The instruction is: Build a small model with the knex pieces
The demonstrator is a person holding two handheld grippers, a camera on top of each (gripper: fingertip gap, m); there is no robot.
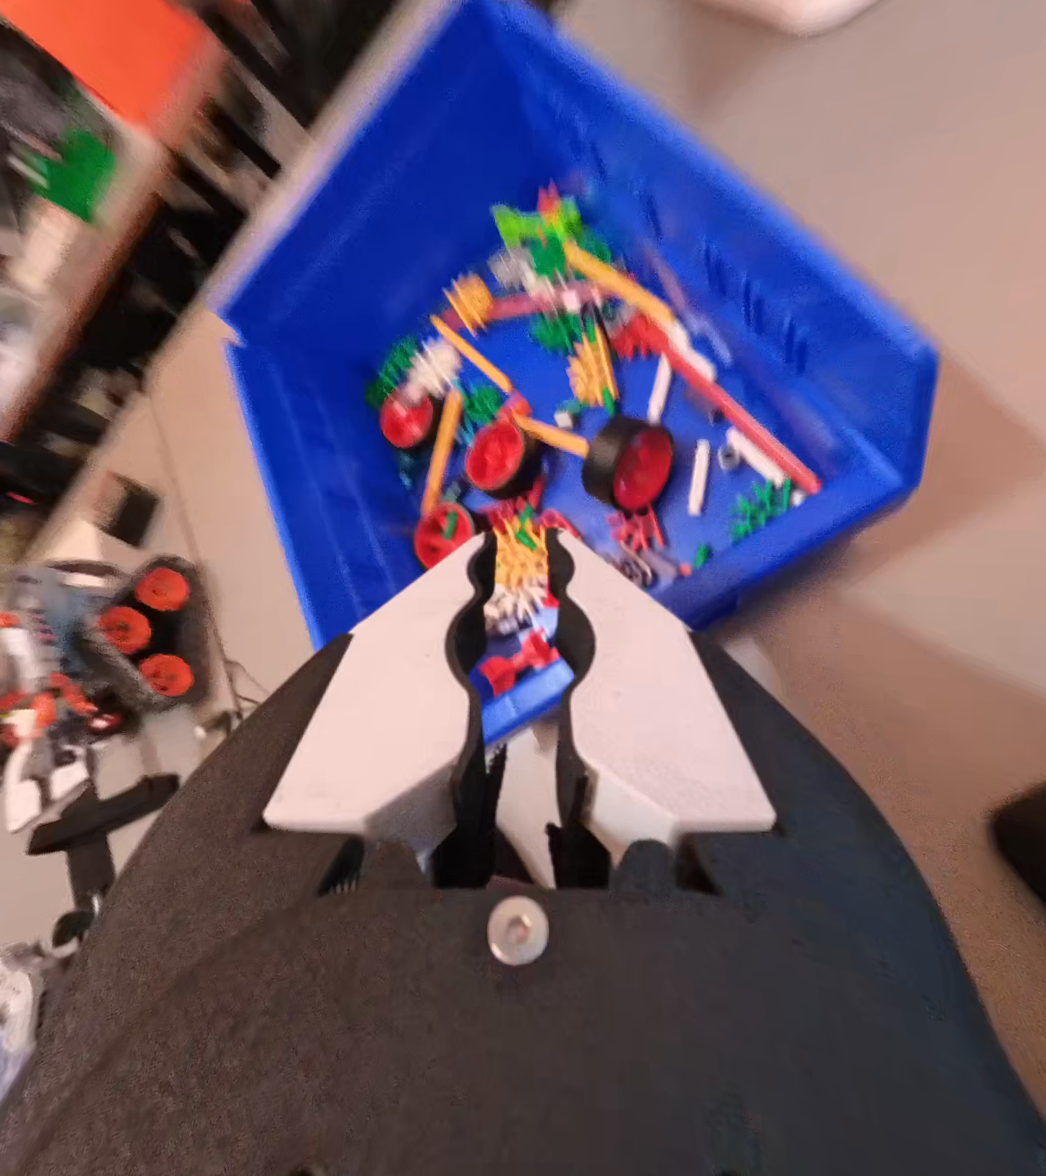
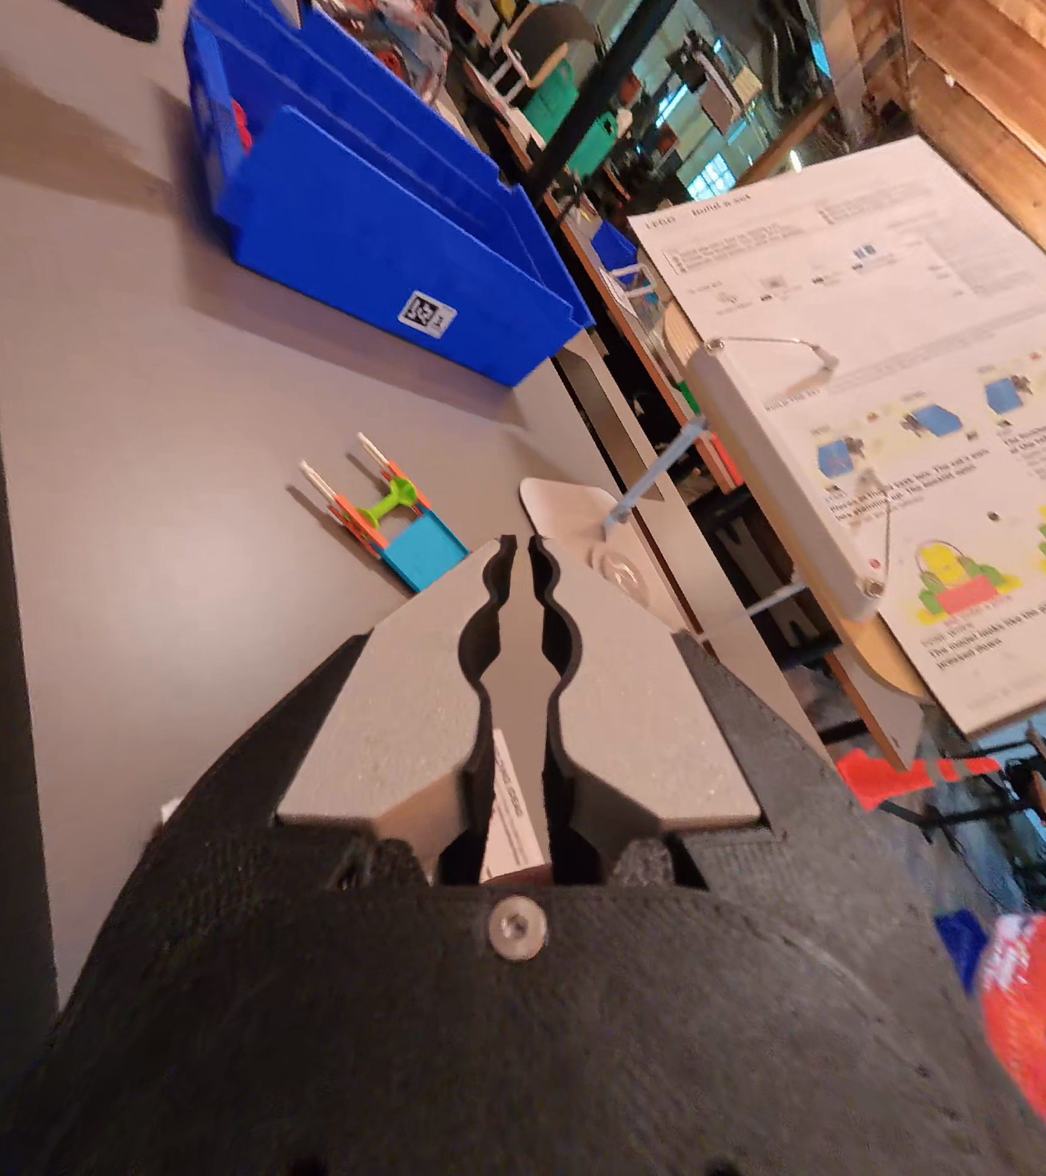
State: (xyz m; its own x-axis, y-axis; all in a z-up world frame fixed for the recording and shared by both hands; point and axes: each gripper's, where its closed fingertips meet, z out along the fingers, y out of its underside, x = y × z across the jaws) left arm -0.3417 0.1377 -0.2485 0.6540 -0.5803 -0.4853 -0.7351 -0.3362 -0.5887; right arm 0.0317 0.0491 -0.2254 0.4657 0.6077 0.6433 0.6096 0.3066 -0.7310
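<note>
Blue plastic bin (image 1: 342, 267) full of colourful rod-and-connector toy parts sits just ahead of the left gripper (image 1: 520, 541), tilted in the blurry view. Red toy wheels with black tyres (image 1: 632, 468) lie in it among orange rods and green connectors. The left one's fingers are narrow, with a small gap; can't tell if they're gripping anything, everything's smeared.

Right gripper (image 2: 522, 541) is nearly closed with nothing between the tips, hovering over the grey tabletop (image 2: 126, 413). Just ahead and left of it lies a small teal, orange and green toy assembly with two white rods (image 2: 390, 515). Further ahead sit stacked blue bins (image 2: 380, 229); to its right stands a printed instruction sheet on a stand (image 2: 889, 394).
</note>
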